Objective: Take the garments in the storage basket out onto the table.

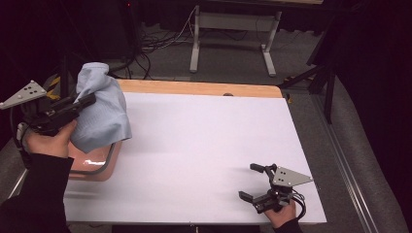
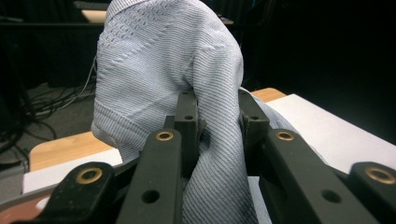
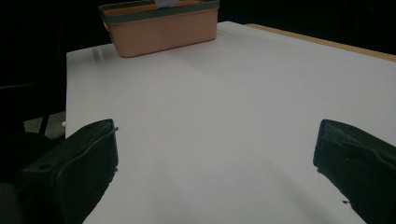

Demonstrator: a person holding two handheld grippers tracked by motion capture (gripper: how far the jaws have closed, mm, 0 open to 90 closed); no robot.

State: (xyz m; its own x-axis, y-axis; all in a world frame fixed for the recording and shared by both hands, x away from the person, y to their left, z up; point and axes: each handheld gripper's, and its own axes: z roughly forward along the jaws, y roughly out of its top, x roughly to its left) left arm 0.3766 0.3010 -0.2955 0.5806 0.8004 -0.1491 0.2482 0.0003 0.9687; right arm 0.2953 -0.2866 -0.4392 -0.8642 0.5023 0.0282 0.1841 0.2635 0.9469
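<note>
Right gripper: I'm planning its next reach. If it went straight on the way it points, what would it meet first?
Probably the pink basket, dead ahead across the bare white table. The open right gripper has nothing nearer in its line, though depth is hard to judge.

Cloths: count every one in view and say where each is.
1. A light blue cloth hangs from the left gripper, lifted above the pink basket at the table's left edge. More may lie inside the basket, hidden under the hanging cloth.
</note>
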